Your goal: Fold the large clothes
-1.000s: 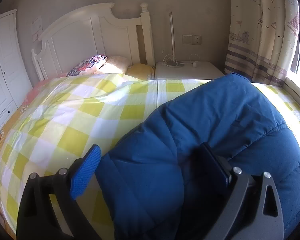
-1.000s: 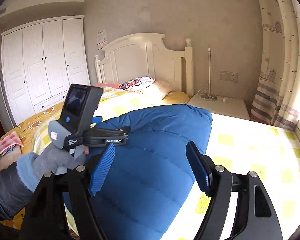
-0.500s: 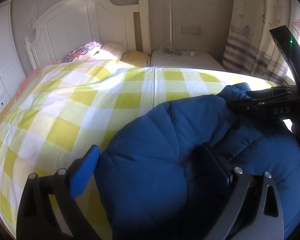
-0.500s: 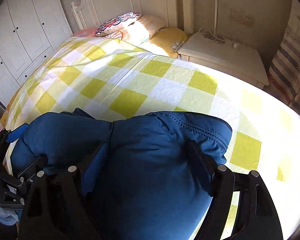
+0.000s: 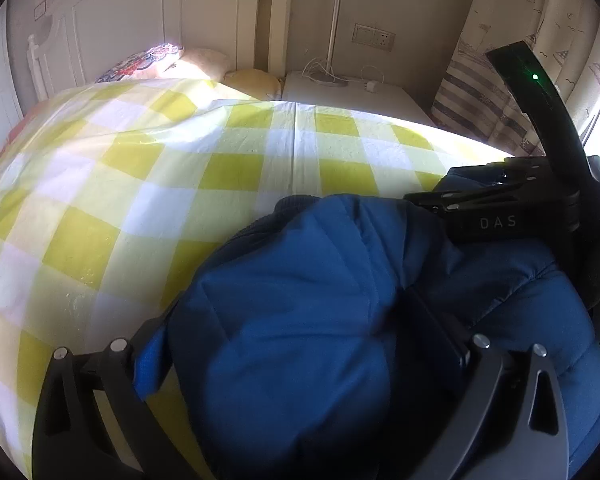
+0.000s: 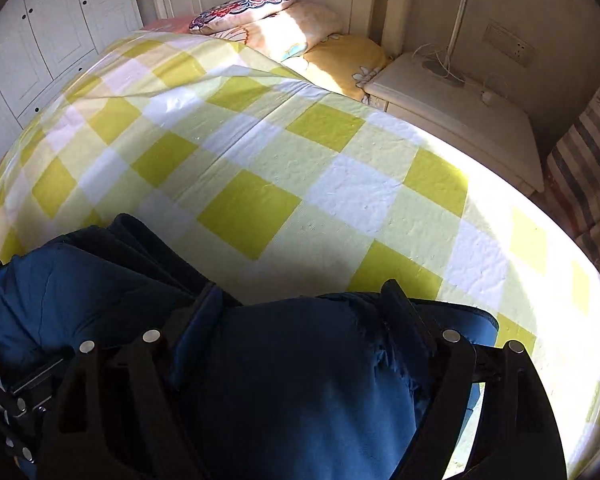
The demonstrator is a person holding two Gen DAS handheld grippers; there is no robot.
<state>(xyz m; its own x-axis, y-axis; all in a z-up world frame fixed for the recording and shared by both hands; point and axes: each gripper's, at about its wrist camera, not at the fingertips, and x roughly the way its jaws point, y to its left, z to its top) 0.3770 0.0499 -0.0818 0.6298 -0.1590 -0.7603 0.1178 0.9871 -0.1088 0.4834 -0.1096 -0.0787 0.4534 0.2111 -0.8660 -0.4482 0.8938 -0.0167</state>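
A puffy blue down jacket point(image 5: 300, 320) lies bunched on the yellow-and-white checked bedspread point(image 5: 180, 168). My left gripper point(image 5: 296, 336) has its fingers spread wide around a thick fold of the jacket. My right gripper point(image 6: 300, 320) likewise straddles a bulge of the jacket point(image 6: 292, 380) with its fingers pressing the fabric. In the left wrist view the right gripper's black body point(image 5: 500, 216) rests on the jacket's far right part. In the right wrist view the left gripper's frame point(image 6: 4, 420) shows at the left edge.
A white headboard point(image 5: 140, 20) and pillows point(image 6: 260, 20) are at the bed's far end. A white nightstand point(image 6: 460, 108) with a lamp and cables stands beside it. Striped curtains point(image 5: 500, 80) hang at the right. White wardrobe doors point(image 6: 40, 32) are at the left.
Both grippers have lowered the jacket onto the bed and tilted down. The jacket is more bunched and compact, and more bedspread shows beyond it.
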